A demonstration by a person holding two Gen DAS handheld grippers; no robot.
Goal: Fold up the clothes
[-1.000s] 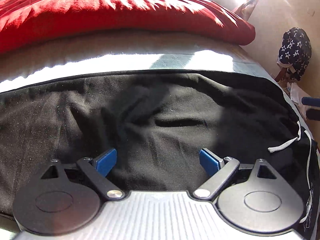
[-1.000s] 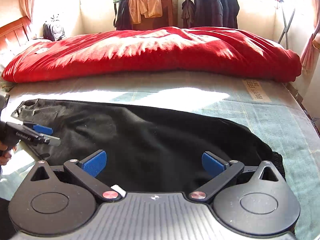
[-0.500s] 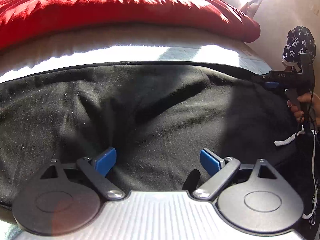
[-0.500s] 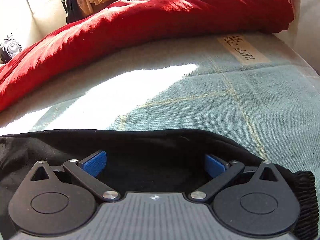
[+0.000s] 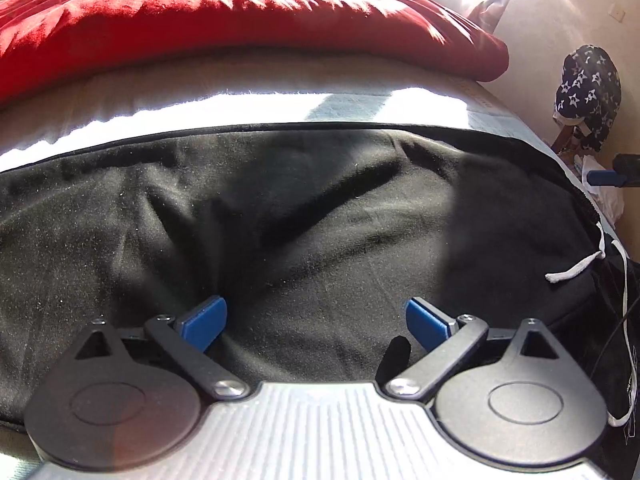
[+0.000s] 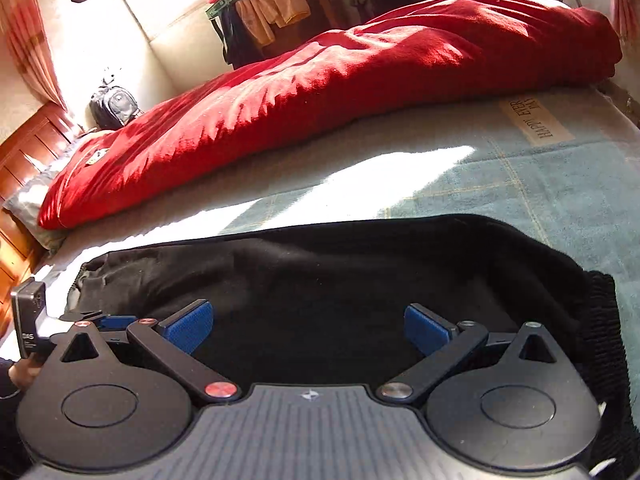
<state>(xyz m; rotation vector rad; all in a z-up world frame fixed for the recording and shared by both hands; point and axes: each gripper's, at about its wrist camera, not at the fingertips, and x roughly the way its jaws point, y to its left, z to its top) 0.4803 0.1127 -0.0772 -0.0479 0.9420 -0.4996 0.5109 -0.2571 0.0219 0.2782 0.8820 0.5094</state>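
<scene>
Black trousers (image 5: 300,200) lie spread and creased across the bed, with a white drawstring (image 5: 572,272) at their right end. My left gripper (image 5: 316,316) hovers low over the black cloth. Its jaws are opening, and the cloth lies under the gap without the blue pads pressing on it. In the right wrist view the same trousers (image 6: 360,264) end in a ribbed band (image 6: 600,320) at the right. My right gripper (image 6: 308,322) stands open just above them, holding nothing. The left gripper (image 6: 112,322) shows at that view's left edge, and the right gripper's blue tip (image 5: 608,178) at the left view's right edge.
A thick red blanket (image 6: 360,80) is bunched along the far side of the bed. Pale green bedsheet (image 6: 540,200) shows between it and the trousers. A wooden headboard (image 6: 24,152) and a backpack (image 6: 114,106) are at the left, and a star-patterned bundle (image 5: 588,88) stands beside the bed.
The right gripper's view has drawn back from the trousers' far edge and rolled, taking in more cloth and the left gripper. Its hand has slid out of the left view. The left jaws stand slightly wider.
</scene>
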